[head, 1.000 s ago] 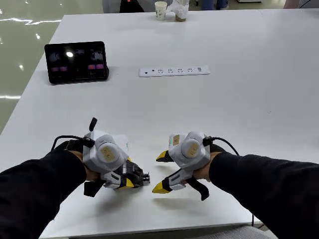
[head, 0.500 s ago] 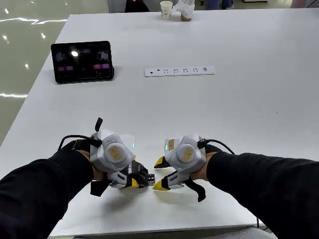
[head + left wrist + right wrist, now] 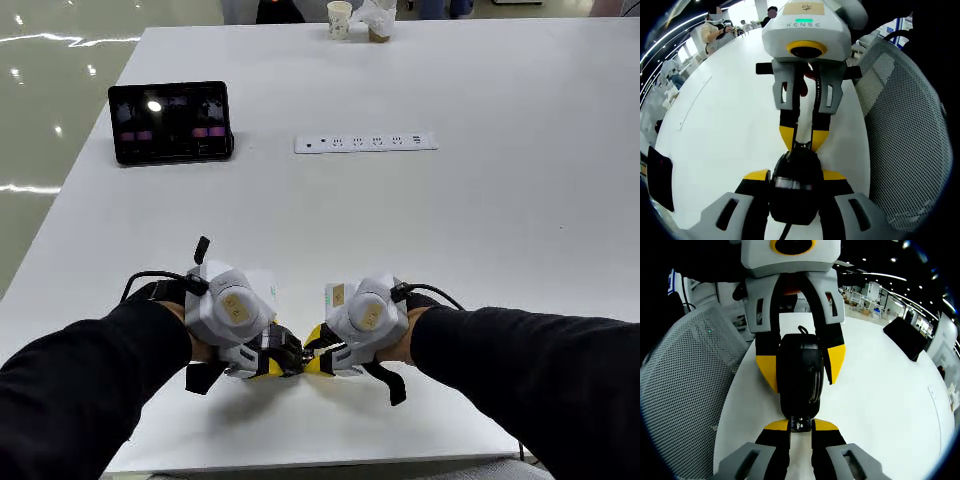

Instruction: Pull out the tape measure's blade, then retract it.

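Observation:
A black tape measure (image 3: 795,192) sits between the jaws of my left gripper (image 3: 796,176), which is shut on its case. In the head view the tape measure (image 3: 286,352) is just above the table's near edge, held by the left gripper (image 3: 268,366). My right gripper (image 3: 318,362) faces it tip to tip. In the right gripper view the case (image 3: 800,375) hangs straight ahead, and the blade's end hook (image 3: 800,424) lies between the narrow jaws of my right gripper (image 3: 801,426), which is shut on it. No length of blade shows outside the case.
A dark tablet (image 3: 170,122) stands at the far left of the white table (image 3: 480,230), a white power strip (image 3: 366,143) lies at mid-table, and a paper cup (image 3: 340,18) is at the far edge. A grey mesh chair (image 3: 905,125) is close behind the near edge.
My right gripper has moved left to the tape measure and gone from open to shut on the blade's hook. The left gripper has kept hold of the case.

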Demonstrator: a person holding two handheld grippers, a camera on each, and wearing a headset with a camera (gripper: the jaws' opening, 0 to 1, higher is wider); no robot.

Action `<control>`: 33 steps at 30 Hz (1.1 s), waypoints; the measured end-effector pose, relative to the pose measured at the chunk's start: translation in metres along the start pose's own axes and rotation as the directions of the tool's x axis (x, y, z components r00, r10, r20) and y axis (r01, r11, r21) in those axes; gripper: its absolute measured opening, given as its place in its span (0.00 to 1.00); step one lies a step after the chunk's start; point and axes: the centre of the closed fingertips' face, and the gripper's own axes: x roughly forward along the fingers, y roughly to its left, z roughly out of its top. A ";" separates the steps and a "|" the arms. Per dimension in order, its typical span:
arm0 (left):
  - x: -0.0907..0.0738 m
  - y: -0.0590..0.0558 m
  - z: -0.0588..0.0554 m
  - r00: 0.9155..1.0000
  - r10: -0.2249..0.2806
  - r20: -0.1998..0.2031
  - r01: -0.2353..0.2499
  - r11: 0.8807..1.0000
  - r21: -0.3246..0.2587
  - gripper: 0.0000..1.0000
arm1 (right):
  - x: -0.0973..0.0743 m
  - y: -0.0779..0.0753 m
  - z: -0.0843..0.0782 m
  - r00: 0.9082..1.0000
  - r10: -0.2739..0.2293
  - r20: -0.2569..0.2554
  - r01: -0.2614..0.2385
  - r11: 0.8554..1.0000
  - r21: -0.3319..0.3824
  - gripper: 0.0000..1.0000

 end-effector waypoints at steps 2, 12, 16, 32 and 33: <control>0.000 0.000 0.000 1.000 -0.002 0.006 0.002 1.000 -0.001 0.32 | 0.000 0.000 -0.001 1.000 0.006 0.003 -0.006 1.000 0.004 0.13; 0.000 -0.001 0.001 1.000 -0.006 0.016 0.006 1.000 0.005 0.32 | 0.000 0.001 -0.001 1.000 0.005 -0.005 -0.005 0.999 0.052 0.13; 0.000 -0.001 0.001 1.000 -0.003 0.019 0.003 1.000 0.003 0.32 | 0.001 0.001 -0.001 1.000 0.016 -0.018 -0.016 1.000 -0.007 0.12; -0.001 0.000 0.000 0.999 -0.006 0.031 0.006 1.000 -0.017 0.32 | -0.004 0.001 -0.005 1.000 0.020 -0.019 -0.019 0.999 0.047 0.11; -0.001 0.000 0.000 0.999 -0.005 0.032 0.006 1.000 -0.017 0.32 | -0.005 0.001 -0.006 1.000 0.021 -0.020 -0.020 0.999 0.048 0.11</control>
